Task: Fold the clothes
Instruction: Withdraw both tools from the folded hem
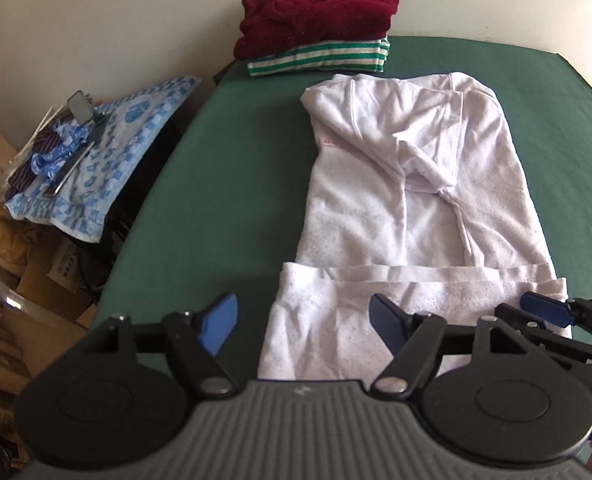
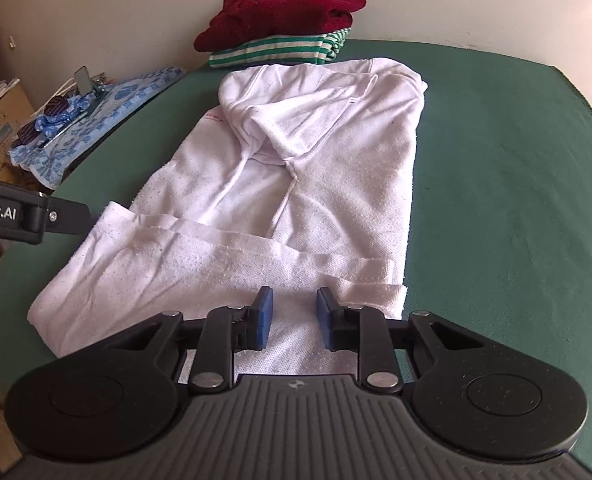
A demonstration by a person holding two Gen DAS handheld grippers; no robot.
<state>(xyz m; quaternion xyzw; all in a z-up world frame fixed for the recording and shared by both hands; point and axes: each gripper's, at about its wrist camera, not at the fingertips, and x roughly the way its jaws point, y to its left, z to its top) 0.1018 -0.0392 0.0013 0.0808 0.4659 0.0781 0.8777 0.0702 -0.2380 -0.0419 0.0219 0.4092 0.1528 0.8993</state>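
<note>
A white shirt (image 1: 408, 200) lies on the green table (image 1: 235, 152), sleeves folded in and its near hem folded up over the body. It also shows in the right wrist view (image 2: 296, 168). My left gripper (image 1: 302, 326) is open wide and empty above the shirt's near left edge. My right gripper (image 2: 293, 318) is open, fingers a little apart, empty, just above the folded hem's right part. The right gripper shows at the right edge of the left view (image 1: 552, 312). The left gripper's body shows at the left of the right view (image 2: 27, 216).
A folded dark red sweater (image 1: 316, 20) lies on a folded green-striped shirt (image 1: 324, 58) at the table's far edge by the wall. A blue patterned towel (image 1: 95, 152) with small items and cardboard boxes (image 1: 23, 272) lie off the left side.
</note>
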